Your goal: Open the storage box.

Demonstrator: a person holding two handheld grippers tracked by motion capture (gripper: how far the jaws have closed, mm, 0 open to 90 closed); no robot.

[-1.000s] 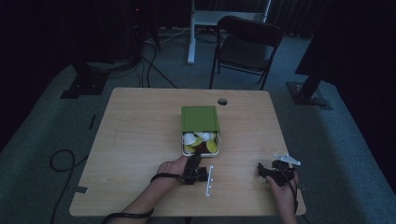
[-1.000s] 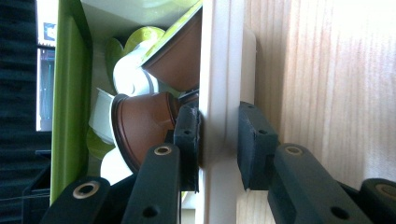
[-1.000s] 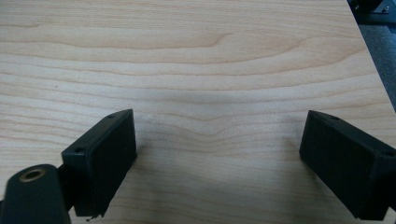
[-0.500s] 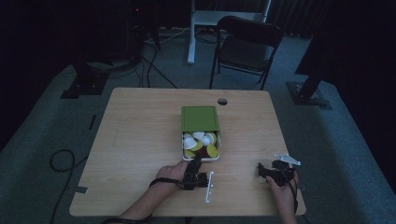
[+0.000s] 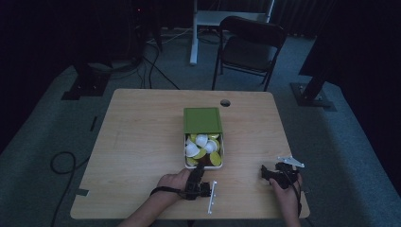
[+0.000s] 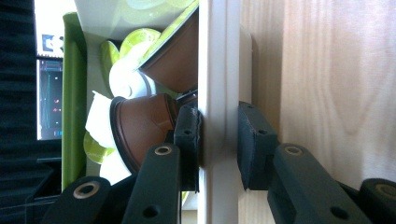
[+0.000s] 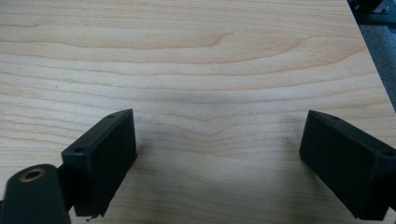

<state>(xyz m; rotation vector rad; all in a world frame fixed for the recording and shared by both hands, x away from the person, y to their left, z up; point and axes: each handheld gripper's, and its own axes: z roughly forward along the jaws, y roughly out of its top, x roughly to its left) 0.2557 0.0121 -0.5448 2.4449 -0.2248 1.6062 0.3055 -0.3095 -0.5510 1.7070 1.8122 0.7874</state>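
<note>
Scene: a wooden worktop (image 5: 142, 142) seen from above, a person's forearms coming in from 6 o'clock, a gripper in each hand.
Box: a white tray (image 5: 221, 152) of coffee pods (image 5: 202, 140), near the worktop's middle, sliding out from under a green sleeve (image 5: 202, 119).
Box position: sleeve toward 12 o'clock, the open tray end toward 6 o'clock, just ahead of the left hand (image 5: 171, 182).
Long axis: runs 12 to 6 o'clock, square to the near worktop edge; the tray's mouth faces up, its pulled end points at the person.
Left gripper (image 6: 218, 140): clamped on the tray's near wall (image 6: 212, 93), one pad (image 6: 189, 140) inside against a brown pod (image 6: 140, 126), the other (image 6: 252, 140) outside over bare wood.
Right gripper (image 7: 219, 154): jaws wide apart with nothing between them, hovering over bare wood at about 4 o'clock from the box, well apart from it.
Step in hand: likely drawing the tray out of the sleeve toward 6 o'clock.
Doing it well: pull straight along the long axis, low and level, so the tray does not jam or tip pods out.
Risk: the sleeve may drag along; the free right gripper could steady it at the 12 o'clock end.
Grip care: the thin wall could flex, and the inner pad could crush the pod.
</note>
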